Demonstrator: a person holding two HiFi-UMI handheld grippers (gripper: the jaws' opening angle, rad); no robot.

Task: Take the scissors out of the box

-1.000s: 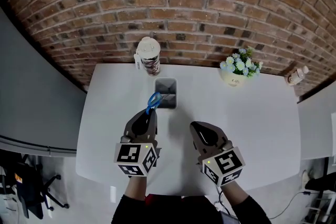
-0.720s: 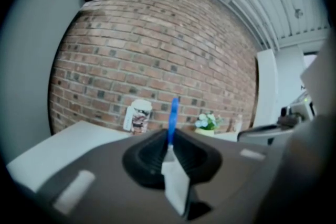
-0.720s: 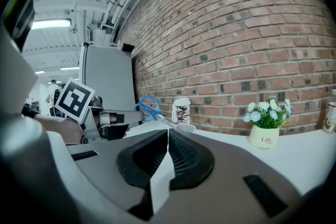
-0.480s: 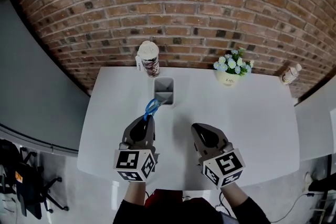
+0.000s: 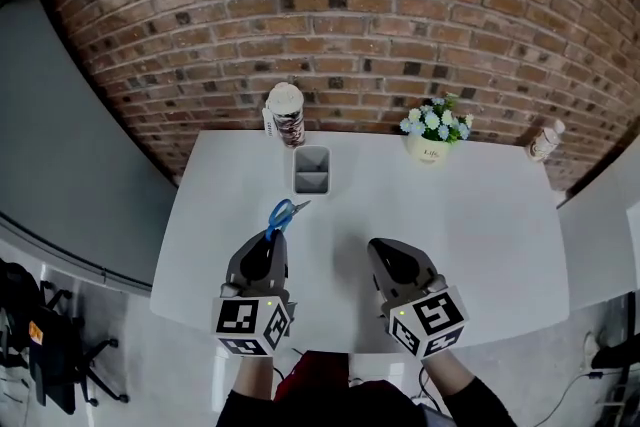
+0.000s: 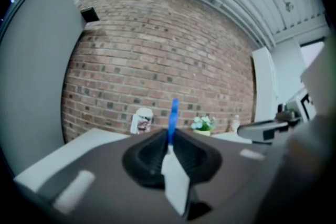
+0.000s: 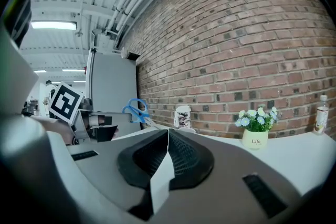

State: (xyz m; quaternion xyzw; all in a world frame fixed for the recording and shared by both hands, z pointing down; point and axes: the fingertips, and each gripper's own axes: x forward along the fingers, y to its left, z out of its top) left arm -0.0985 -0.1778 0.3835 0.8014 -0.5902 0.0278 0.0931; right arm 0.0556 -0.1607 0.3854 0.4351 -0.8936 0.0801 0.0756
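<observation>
My left gripper [image 5: 270, 237] is shut on the blue-handled scissors [image 5: 281, 213], holding them in the air above the white table [image 5: 480, 215], with their blade tips pointing toward the grey box [image 5: 311, 170]. The box stands near the table's back edge, a short way beyond the scissors and apart from them. In the left gripper view the blue handle [image 6: 172, 122] rises edge-on from between the closed jaws. My right gripper [image 5: 384, 251] hovers beside the left one, shut with nothing in it. From the right gripper view, the scissors [image 7: 137, 111] show at the left in the other gripper.
A patterned paper cup [image 5: 285, 113] stands behind the box at the table's back edge. A small pot of flowers [image 5: 431, 129] sits at the back right, and a little bottle [image 5: 541, 141] at the far right corner. A brick wall rises behind the table.
Both grippers have drawn back toward me and lifted a little. The scissors, first at the box's mouth, have come out and away from it in my left gripper.
</observation>
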